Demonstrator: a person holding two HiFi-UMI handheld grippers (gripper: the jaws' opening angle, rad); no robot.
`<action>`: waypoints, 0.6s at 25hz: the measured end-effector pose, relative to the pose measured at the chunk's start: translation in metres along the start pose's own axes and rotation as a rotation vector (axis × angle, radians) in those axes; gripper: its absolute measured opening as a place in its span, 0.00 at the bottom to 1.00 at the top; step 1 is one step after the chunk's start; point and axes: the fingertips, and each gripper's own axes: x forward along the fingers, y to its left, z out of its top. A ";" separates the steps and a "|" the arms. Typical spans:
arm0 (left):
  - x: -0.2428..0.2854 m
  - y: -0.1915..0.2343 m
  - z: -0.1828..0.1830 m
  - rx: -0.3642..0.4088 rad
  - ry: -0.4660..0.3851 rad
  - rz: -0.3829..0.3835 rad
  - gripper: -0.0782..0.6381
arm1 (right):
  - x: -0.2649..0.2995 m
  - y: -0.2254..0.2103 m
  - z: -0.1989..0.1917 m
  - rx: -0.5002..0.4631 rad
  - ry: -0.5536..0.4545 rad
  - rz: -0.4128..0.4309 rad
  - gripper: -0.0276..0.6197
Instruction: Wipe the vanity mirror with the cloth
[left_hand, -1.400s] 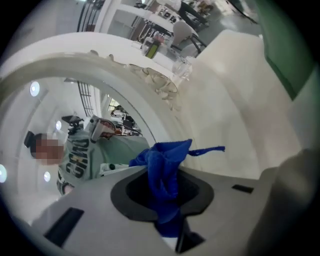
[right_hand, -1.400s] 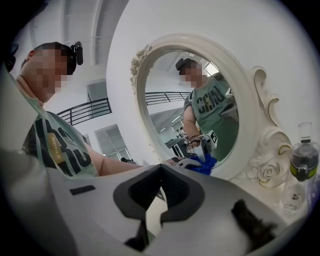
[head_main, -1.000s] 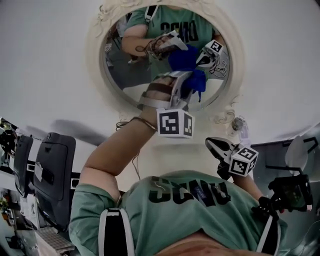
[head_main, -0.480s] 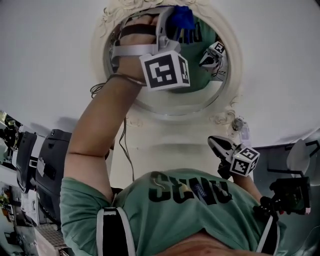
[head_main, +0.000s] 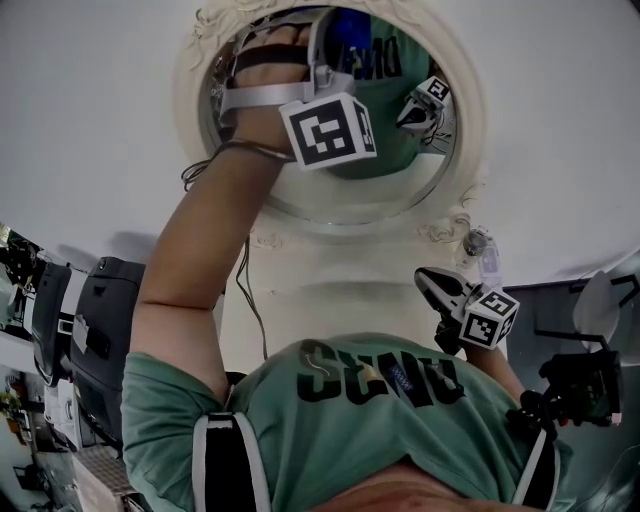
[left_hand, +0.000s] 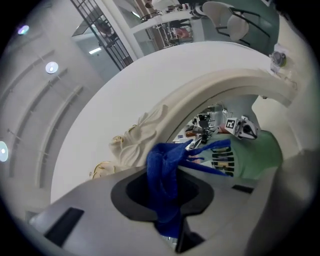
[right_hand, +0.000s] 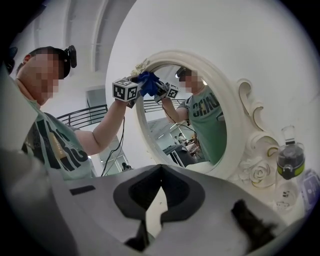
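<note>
Cloth (left_hand: 162, 172): soft, light, limp blue wad, pinched in jaws of your left gripper (head_main: 335, 45), against glass at top of vanity mirror (head_main: 470, 110). Grip mid-wad; glass fragile, so press lightly. Right gripper (right_hand: 160, 172): jaws together, empty.

One mirror (head_main: 455, 160) on the far wall; one cloth (left_hand: 162, 172); two grippers, the left gripper (left_hand: 169, 200) far, up at the mirror, the right gripper (head_main: 432, 283) near, to the right; one bottle (right_hand: 290, 162) at the mirror's lower right; one person (head_main: 380, 400), seen once more as a reflection.
</note>
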 end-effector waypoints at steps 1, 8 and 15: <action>-0.001 0.000 -0.001 -0.012 0.005 0.001 0.23 | 0.003 0.002 -0.002 0.003 0.005 0.004 0.05; -0.020 -0.057 0.043 -0.003 -0.091 -0.071 0.22 | 0.007 0.008 -0.006 0.012 0.021 0.029 0.05; -0.093 -0.279 0.092 0.086 -0.233 -0.325 0.22 | -0.005 -0.005 -0.018 0.039 0.024 -0.014 0.05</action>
